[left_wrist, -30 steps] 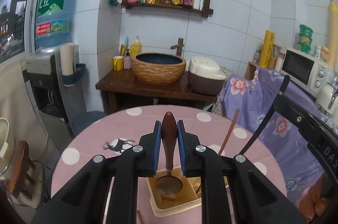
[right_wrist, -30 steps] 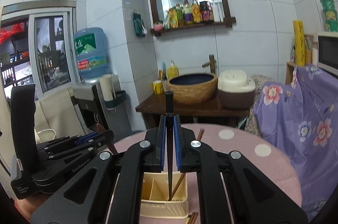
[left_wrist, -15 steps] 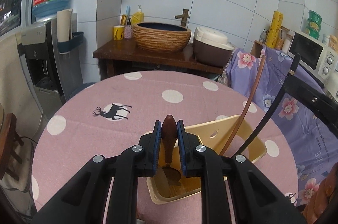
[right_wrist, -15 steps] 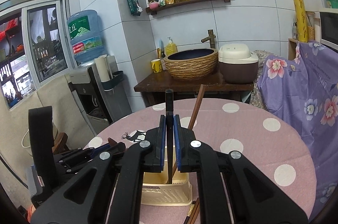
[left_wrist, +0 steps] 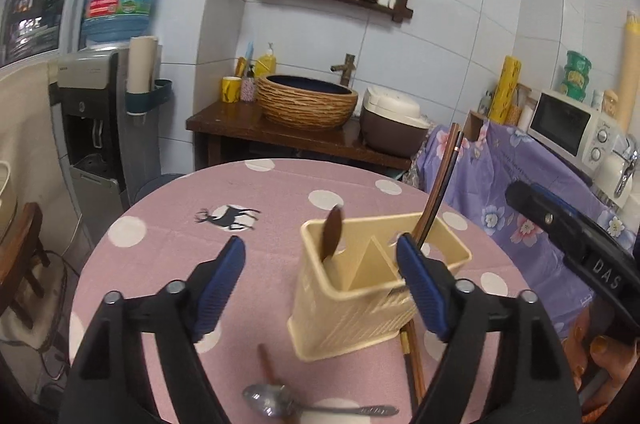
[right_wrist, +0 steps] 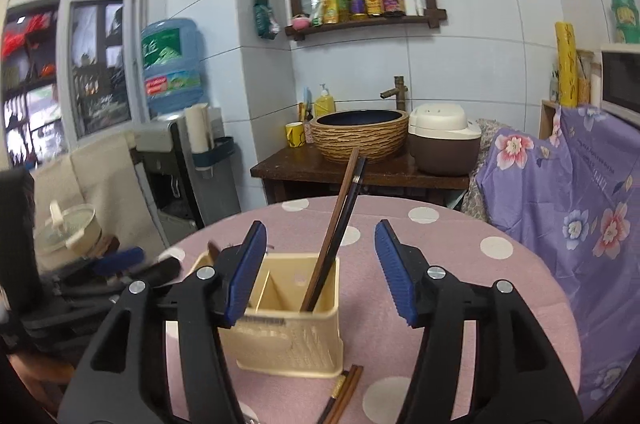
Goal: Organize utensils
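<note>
Left tool (left_wrist: 320,264) wide, holding nothing. Right tool (right_wrist: 320,264) wide too, also nothing held. Caddy (left_wrist: 360,304) upright on the pink bench (left_wrist: 168,256). A wooden spoon (left_wrist: 332,232) stands in its 9 o'clock compartment; two chopsticks (right_wrist: 340,216) lean in the 3 o'clock one (tips toward 1 o'clock). Metal spoon (left_wrist: 272,400) lies at the caddy's 7 o'clock; loose chopsticks (right_wrist: 344,392) at 5 o'clock, by the base.

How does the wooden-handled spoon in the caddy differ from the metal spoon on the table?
The wooden-handled spoon stands nearly upright in the caddy's left compartment, only its brown handle showing. The metal spoon lies flat on the pink tablecloth in front of the caddy, silver all over, its bowl in plain view. So one is put away and one is not. Neither is held: both grippers are open.
</note>
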### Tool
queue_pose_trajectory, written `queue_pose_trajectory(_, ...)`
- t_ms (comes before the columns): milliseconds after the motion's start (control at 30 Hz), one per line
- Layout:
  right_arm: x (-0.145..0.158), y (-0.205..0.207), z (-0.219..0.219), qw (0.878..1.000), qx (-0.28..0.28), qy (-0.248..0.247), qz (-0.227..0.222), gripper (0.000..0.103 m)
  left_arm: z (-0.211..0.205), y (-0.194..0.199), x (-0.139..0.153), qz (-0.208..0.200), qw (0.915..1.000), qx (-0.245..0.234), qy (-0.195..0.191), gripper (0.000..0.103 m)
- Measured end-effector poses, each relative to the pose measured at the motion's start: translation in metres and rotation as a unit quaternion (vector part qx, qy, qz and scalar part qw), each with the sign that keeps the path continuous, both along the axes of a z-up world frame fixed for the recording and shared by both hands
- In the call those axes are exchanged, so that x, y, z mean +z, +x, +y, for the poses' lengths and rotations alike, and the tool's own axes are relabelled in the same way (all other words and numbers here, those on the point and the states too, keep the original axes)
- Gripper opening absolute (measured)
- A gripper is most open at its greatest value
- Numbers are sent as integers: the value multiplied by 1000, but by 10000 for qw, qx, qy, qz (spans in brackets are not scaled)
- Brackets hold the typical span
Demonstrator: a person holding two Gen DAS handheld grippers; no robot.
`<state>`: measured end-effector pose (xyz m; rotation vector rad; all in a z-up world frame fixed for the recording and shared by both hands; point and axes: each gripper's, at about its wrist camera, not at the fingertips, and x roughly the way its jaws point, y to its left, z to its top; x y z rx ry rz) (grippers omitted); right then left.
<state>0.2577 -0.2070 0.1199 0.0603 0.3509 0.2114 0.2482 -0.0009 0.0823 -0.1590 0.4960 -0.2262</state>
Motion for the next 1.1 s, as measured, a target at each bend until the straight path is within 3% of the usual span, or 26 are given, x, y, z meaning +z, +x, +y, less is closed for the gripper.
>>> queue_pose_trajectory(100, -20, -22, 14, 9978, 506, -414, 119, 57, 23, -23, -16, 19, 9997, 253, 28, 82)
queue_pose_trajectory(233, -70, -35, 41, 9827, 1402, -932, 767, 57, 54, -46, -49, 343, 9975, 621, 9, 83)
queue_pose_trajectory(433, -133, -28, 77, 9592, 1900, -1375, 1577, 47, 69, -71, -91, 881, 9933, 748, 1, 83)
queue_pose_trajectory(567, -157, -30, 105, 9424, 2157, -1928, 1680, 42, 75, -83, -103, 1000, 9919, 780, 45, 83)
queue_pose_trajectory(767, -180, -17, 125, 9252, 2409, -2167, 1976, 36, 77, -91, -105, 994, 9924, 717, 81, 83)
queue_pose_trajectory(967, -180, -1, 125, 9211, 2578, -2040, 2085, 33, 81, -93, -113, 1093, 9916, 686, 2, 83)
queue_pose_trajectory(1100, -179, 11, 128, 9162, 2766, -1781, 2287, 16, 80, -94, -118, 1178, 9910, 625, -82, 83)
